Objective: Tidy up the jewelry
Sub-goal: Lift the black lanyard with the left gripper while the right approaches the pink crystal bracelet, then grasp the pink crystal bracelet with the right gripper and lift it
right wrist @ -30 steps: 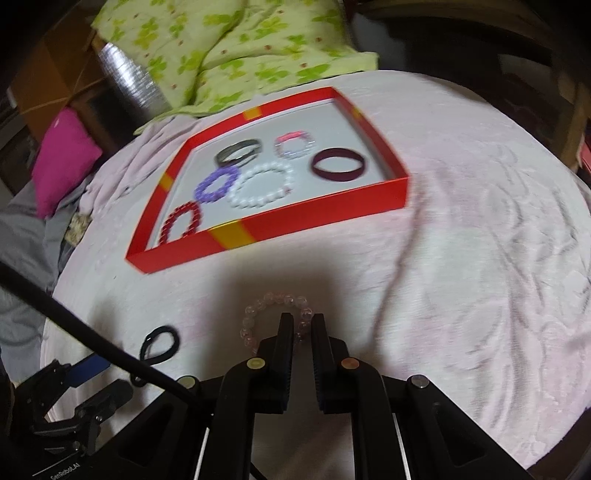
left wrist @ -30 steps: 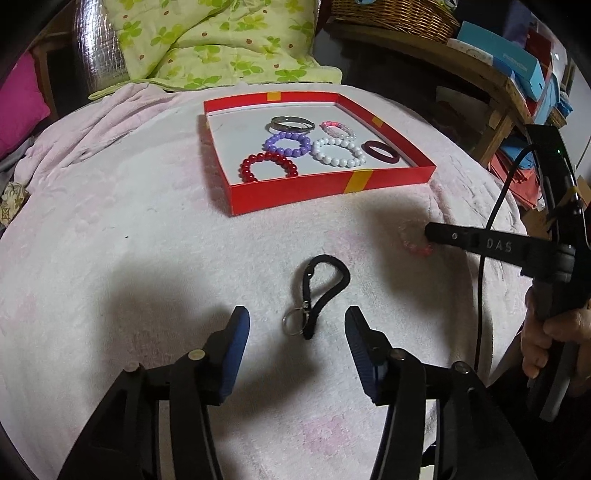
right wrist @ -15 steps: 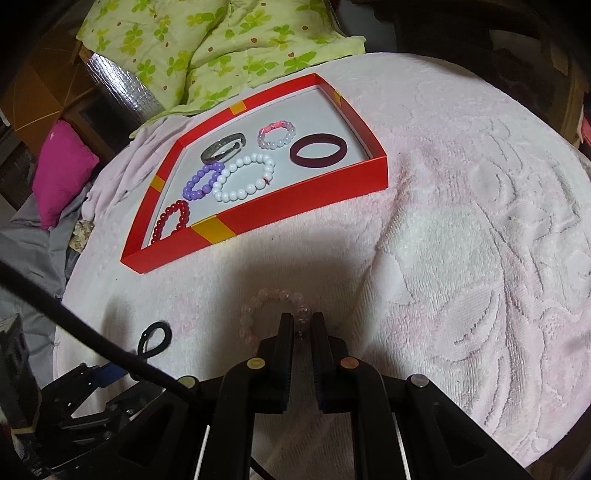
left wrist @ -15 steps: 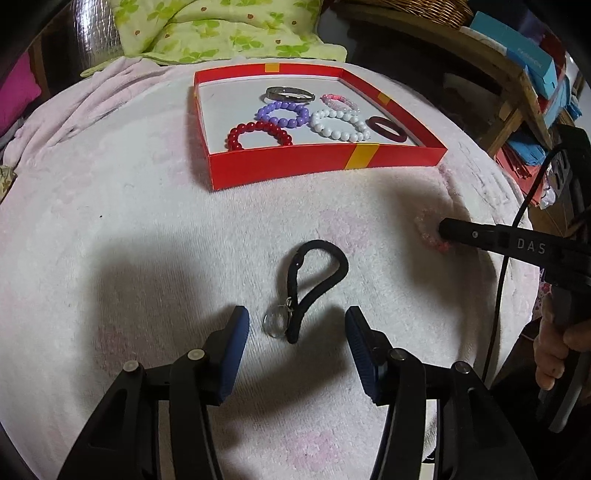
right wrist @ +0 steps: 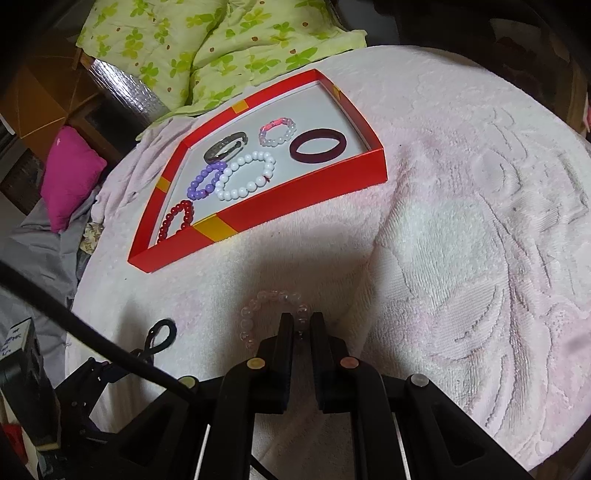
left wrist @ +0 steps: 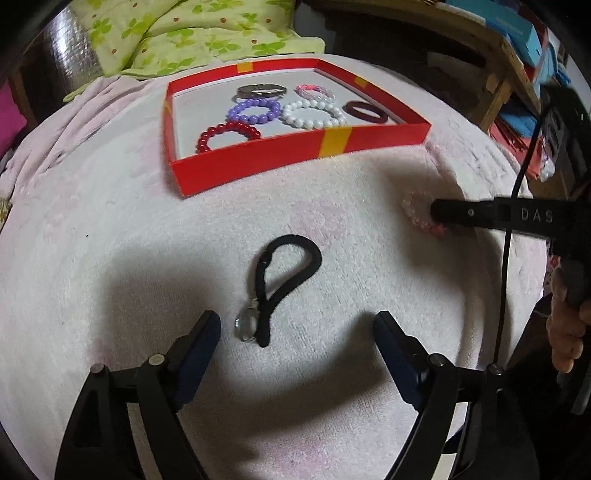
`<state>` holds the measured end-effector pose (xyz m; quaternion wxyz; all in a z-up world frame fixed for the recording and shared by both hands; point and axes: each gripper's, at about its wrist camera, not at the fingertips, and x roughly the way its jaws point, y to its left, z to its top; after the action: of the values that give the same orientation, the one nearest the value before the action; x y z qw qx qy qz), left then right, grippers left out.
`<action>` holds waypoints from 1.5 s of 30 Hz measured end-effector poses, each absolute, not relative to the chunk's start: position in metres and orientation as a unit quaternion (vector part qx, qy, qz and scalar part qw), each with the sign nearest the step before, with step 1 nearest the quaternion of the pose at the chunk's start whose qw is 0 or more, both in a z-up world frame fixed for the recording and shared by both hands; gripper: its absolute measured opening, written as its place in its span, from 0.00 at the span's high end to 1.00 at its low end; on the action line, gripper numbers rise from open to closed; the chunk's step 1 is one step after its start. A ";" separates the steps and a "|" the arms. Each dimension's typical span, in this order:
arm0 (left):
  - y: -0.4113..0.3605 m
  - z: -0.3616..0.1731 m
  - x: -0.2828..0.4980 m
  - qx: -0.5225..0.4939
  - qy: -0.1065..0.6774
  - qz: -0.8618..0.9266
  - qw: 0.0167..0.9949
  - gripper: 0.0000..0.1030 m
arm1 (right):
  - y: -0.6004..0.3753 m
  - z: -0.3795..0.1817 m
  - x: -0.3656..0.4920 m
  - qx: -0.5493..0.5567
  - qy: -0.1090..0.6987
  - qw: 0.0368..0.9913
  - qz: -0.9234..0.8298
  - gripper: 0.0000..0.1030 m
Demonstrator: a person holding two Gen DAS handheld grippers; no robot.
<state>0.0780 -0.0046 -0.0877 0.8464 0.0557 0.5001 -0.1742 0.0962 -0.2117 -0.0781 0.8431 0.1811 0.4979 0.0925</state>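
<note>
A black cord loop (left wrist: 288, 273) with a clear charm (left wrist: 246, 326) lies on the pale pink towel. It sits between the fingers of my left gripper (left wrist: 297, 319), whose jaws are opening and touch nothing. My right gripper (right wrist: 301, 319) is shut on the near side of a pale pink bead bracelet (right wrist: 258, 299), which rests on the towel. In the left wrist view that bracelet (left wrist: 412, 206) is at the right gripper's tip (left wrist: 436, 213). The red box (left wrist: 295, 158) behind holds red, purple, white, pink, silver and dark maroon bracelets.
A green flowered quilt (left wrist: 192, 33) lies behind the box, and a magenta cushion (right wrist: 70, 177) sits off the towel's left edge. A wooden shelf with blue boxes (left wrist: 517, 33) stands at the right. A hand (left wrist: 565, 332) and a black cable (left wrist: 506, 258) are at the right edge.
My left gripper's jaws have spread much wider and it has come closer over the black cord. The right gripper stays shut at the pale bracelet.
</note>
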 end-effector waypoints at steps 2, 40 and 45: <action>0.001 -0.083 0.077 0.046 0.497 -0.175 0.849 0.17 | -0.214 -0.079 0.097 0.187 0.499 0.841 0.098 0.88; 0.020 -0.060 0.076 0.003 0.455 -0.192 0.870 0.92 | -0.196 -0.073 0.093 0.166 0.488 0.848 0.121 0.90; 0.031 -0.051 0.072 -0.012 0.439 -0.188 0.879 0.92 | -0.188 -0.066 0.091 0.177 0.471 0.853 0.139 0.90</action>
<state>0.0720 0.0312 -0.0508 0.8787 -0.0121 0.4386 -0.1880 0.0915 -0.1881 -0.0657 0.8529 0.1767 0.4711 0.1390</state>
